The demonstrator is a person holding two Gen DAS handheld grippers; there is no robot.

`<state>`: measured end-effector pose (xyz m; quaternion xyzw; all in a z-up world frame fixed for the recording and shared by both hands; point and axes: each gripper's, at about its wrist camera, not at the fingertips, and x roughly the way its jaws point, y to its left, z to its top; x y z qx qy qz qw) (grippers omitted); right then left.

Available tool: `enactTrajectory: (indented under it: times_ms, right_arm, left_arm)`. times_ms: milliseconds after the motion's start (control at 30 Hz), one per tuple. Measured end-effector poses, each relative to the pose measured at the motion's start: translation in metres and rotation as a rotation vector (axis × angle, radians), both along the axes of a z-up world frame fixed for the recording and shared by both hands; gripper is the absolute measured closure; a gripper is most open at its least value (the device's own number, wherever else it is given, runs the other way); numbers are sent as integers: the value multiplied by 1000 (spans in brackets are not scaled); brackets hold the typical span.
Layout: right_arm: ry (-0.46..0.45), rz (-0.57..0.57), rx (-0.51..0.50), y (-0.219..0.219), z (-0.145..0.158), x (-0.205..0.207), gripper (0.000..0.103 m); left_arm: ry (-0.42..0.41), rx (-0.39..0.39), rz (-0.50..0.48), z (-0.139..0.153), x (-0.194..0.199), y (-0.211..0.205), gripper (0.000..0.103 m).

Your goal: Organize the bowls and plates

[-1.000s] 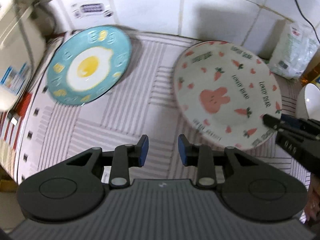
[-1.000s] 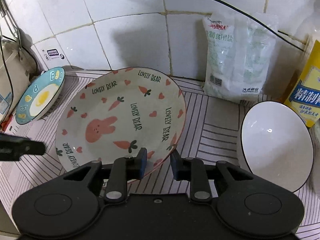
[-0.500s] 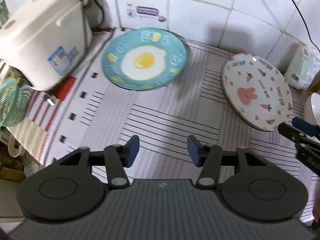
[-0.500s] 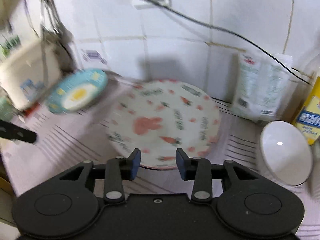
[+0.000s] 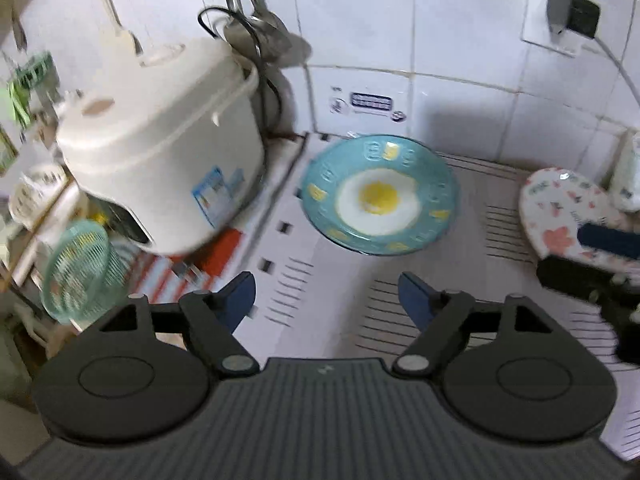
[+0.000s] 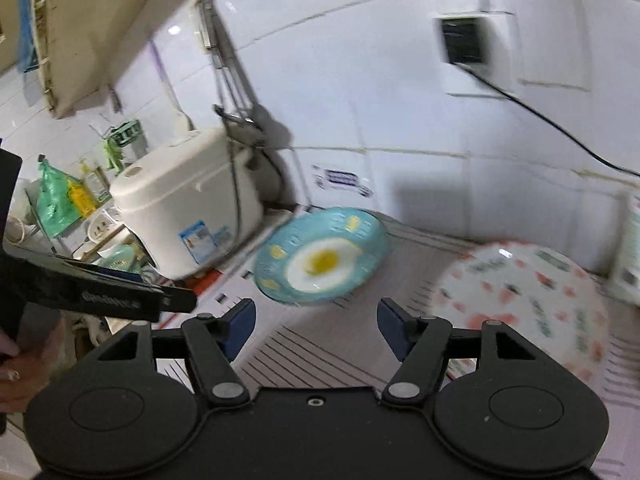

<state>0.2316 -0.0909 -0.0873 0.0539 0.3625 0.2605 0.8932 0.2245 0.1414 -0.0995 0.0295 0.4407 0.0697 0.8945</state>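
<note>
1. Left gripper (image 5: 327,296), left wrist view: we note jaws spread wide, nothing between them. Egg plate (image 5: 379,196) lies flat on the striped mat (image 5: 320,320), straight ahead and slightly right; rabbit plate (image 5: 568,212) far right, beside the right gripper (image 5: 600,256).
2. Right gripper (image 6: 316,326), right wrist view: jaws apart, empty. Egg plate (image 6: 322,256) dead ahead; rabbit plate (image 6: 524,312) right. We judge both grippers about equally placed for the egg plate.

White glossy wall tiles (image 5: 460,40) rise behind a counter under a pale striped mat (image 5: 340,280). At far right a wall socket (image 5: 572,16) holds a black plug with a trailing cord. At left stands a cream rice cooker (image 5: 160,160), with cluttered shelves (image 6: 80,216) beyond
</note>
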Motion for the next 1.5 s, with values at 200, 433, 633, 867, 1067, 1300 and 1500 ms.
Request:
enactTrajectory:
  times_ms: [200,433,633,867,1067,1300,1500]
  right_arm:
    - [55,-50,162,17,-18,40,31]
    - [136,-189,174,24,-63,72,31]
    - [250,-335,243,27,-104,82,31]
    - [324,-350,198,36,-133,114,42]
    - [327,-385,197,43,-141,123,63]
    - [318,-441,201,43,-152,128,89]
    - [318,-437,205,44,-155,130,90]
  left_arm:
    - [-17,-5,-8,-15,22,37,25]
    - [-18,-141,-61,-44,58,68,25]
    - [5,-198,-102,-75,87,75,25]
    - [99,-303,-95,-113,122,85,28]
    - [136,-312,-116,-127,142,84,54]
    - [120,-365,-134,-132,152,87,78]
    - [122,-396,-117,-136,155,86,80]
